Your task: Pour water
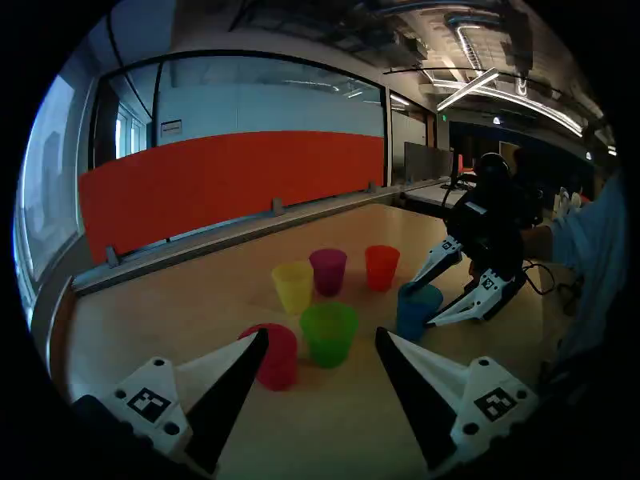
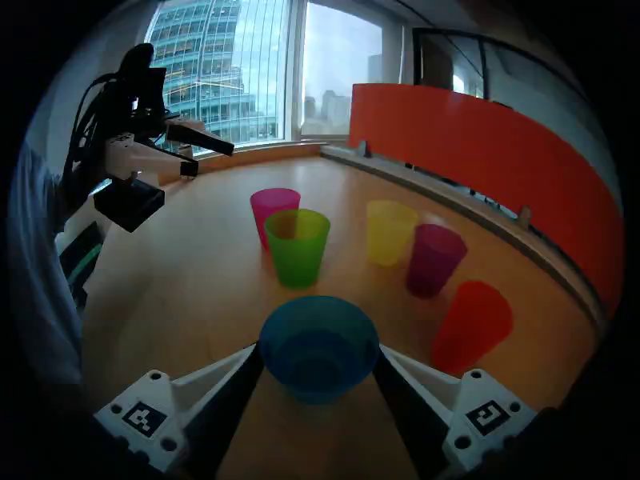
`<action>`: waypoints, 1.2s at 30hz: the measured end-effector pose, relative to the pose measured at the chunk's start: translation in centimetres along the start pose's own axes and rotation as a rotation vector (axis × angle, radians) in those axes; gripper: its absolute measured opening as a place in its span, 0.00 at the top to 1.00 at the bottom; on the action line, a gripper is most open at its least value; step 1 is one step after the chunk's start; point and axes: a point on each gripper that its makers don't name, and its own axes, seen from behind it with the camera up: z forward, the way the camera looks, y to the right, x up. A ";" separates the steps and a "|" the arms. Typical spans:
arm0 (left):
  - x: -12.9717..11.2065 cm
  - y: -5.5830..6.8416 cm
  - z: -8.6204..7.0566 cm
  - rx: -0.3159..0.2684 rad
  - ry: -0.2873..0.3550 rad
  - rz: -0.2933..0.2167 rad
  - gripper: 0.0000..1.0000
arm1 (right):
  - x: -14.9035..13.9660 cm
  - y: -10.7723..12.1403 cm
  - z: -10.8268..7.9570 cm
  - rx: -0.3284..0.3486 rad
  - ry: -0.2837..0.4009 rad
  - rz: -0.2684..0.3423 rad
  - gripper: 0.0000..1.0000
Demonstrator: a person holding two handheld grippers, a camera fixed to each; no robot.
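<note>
Left gripper view: left gripper [image 1: 318,336] low over the table [image 1: 160,336], fingers spread wide with nothing between them. In front of it are the pink-red cup [image 1: 276,356] and green cup [image 1: 329,332]; behind those, a yellow cup [image 1: 293,286], purple cup [image 1: 329,270] and orange cup [image 1: 382,266], all upright. To the right, the right gripper [image 1: 424,304] has the blue cup [image 1: 418,310] between its fingers, with a person's sleeve behind it. Right gripper view: the blue cup [image 2: 318,348] sits upright between the two fingers, and both look to be pressing its sides, so I read it as gripped. Can't tell if it is lifted or resting on the table. Can't make out a water line inside, so contents are unknown. The left gripper [image 2: 214,158] is up at far left, well apart from the cups, fingers apart and empty. Status, my read: source cup is grasped and that's all. No tilt, no cup lined up under it, nothing visibly poured. Left to do: lift, carry over a receiving cup (which one isn't clear; green is nearest ahead), tilt, set back down.
</note>
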 end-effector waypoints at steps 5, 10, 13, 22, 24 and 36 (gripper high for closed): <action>-0.1 0.0 0.2 -0.001 -0.002 -0.001 0.00 | 0.1 -0.2 0.0 0.005 0.006 -0.004 0.09; -0.2 0.2 0.3 -0.003 -0.004 0.002 0.00 | 0.1 -0.4 -0.2 0.017 0.009 -0.004 0.09; -0.3 0.3 0.3 -0.006 -0.006 0.003 0.00 | 0.3 -0.5 -0.4 0.017 0.017 -0.007 0.09; -0.5 0.5 0.7 -0.013 -0.016 0.008 0.00 | 2.4 0.3 -2.3 -0.008 0.071 -0.014 0.10; -0.5 0.6 0.8 -0.017 -0.020 0.011 0.00 | 3.1 0.5 -2.8 -0.013 0.088 -0.015 0.10; -0.3 0.8 1.7 -0.031 -0.042 0.020 0.00 | 6.6 1.4 -6.0 -0.046 0.183 -0.022 0.10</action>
